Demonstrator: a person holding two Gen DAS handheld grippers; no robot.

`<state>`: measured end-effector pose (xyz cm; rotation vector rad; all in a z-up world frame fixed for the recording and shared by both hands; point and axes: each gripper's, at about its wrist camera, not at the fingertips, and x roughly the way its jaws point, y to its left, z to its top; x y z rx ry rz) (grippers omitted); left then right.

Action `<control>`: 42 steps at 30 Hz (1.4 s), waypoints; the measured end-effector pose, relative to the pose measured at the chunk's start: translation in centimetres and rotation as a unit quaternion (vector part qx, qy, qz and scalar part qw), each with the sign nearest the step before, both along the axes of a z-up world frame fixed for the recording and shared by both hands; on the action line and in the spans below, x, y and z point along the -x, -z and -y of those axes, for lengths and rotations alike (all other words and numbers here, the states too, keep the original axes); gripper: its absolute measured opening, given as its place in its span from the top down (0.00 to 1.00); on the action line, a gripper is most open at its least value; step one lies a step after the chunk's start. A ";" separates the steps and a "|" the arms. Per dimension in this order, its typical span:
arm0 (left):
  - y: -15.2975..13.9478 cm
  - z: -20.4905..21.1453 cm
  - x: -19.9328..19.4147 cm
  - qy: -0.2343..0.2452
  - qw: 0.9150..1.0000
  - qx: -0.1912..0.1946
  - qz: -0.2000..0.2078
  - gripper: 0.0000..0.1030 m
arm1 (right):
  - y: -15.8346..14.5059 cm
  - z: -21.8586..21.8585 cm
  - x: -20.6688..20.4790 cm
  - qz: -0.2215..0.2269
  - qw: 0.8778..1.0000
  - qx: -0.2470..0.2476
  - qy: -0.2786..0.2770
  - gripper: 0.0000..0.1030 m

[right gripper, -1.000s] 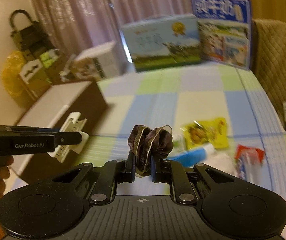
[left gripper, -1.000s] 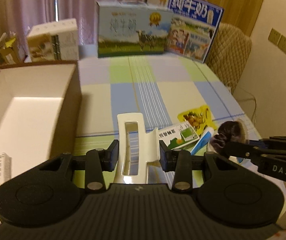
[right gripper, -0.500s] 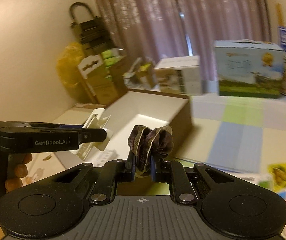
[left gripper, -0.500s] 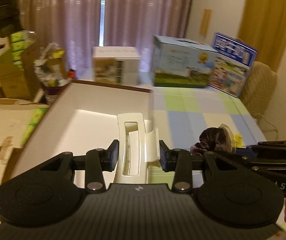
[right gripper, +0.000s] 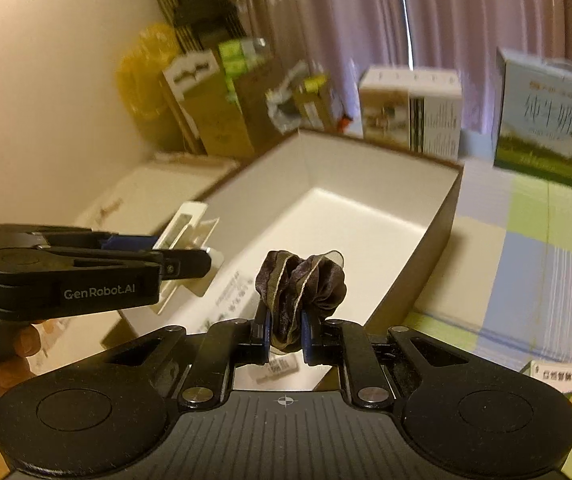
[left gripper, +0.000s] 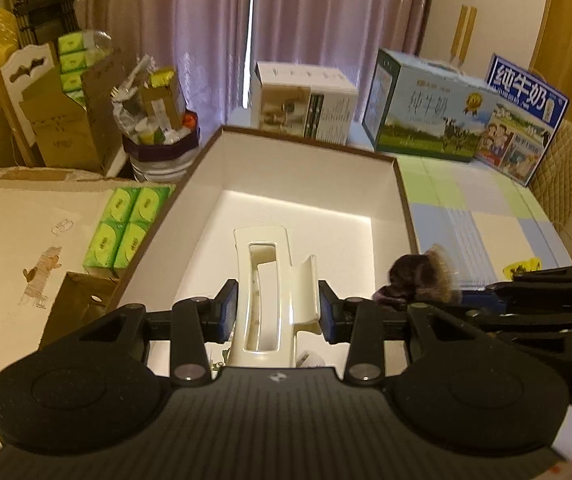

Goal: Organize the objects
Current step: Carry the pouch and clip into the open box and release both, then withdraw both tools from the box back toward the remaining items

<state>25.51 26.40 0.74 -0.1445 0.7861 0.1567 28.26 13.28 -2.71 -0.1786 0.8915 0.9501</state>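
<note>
My left hand-held gripper (left gripper: 278, 316) is clenched on the cream hair clip (left gripper: 271, 292); my right hand-held gripper (right gripper: 284, 336) pinches the dark scrunchie (right gripper: 302, 280). Both hang over the open white box (left gripper: 402, 196). The risk, as I judge it: the scrunchie rides near the box's right wall, so letting go too soon could drop it on the rim or out onto the worktop (left gripper: 486, 208). The two grippers are close and might knock together. A second ago both were above the checked cloth, with the box off to the left.
</note>
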 end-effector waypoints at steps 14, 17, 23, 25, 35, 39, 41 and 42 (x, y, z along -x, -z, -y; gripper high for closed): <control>3.5 -1.9 -4.0 0.045 0.998 0.019 -0.039 0.66 | 3.2 -4.3 -2.5 -0.020 0.996 0.088 0.018 0.89; 3.8 -2.3 -4.6 0.049 0.998 0.023 -0.043 0.66 | 3.3 -4.8 -2.9 -0.018 0.995 0.098 0.023 0.89; 4.3 -2.9 -5.4 0.055 0.997 0.029 -0.049 0.66 | 3.4 -5.2 -3.4 -0.006 0.993 0.112 0.028 0.68; 4.5 -3.1 -5.6 0.055 0.997 0.033 -0.051 0.66 | 3.3 -5.2 -3.2 -0.004 0.994 0.110 0.026 0.66; 5.5 -3.1 -6.9 0.065 0.995 0.044 -0.060 0.66 | 3.5 -5.0 -3.7 -0.006 0.993 0.116 0.037 0.65; 5.7 -2.9 -7.4 0.068 0.995 0.045 -0.060 0.66 | 3.5 -4.9 -3.8 -0.007 0.993 0.113 0.037 0.65; 5.7 -2.8 -7.6 0.070 0.995 0.044 -0.059 0.64 | 3.4 -4.9 -3.8 -0.007 0.993 0.112 0.037 0.65; 5.7 -2.9 -7.6 0.070 0.995 0.044 -0.059 0.61 | 3.4 -4.9 -3.8 -0.007 0.993 0.111 0.037 0.65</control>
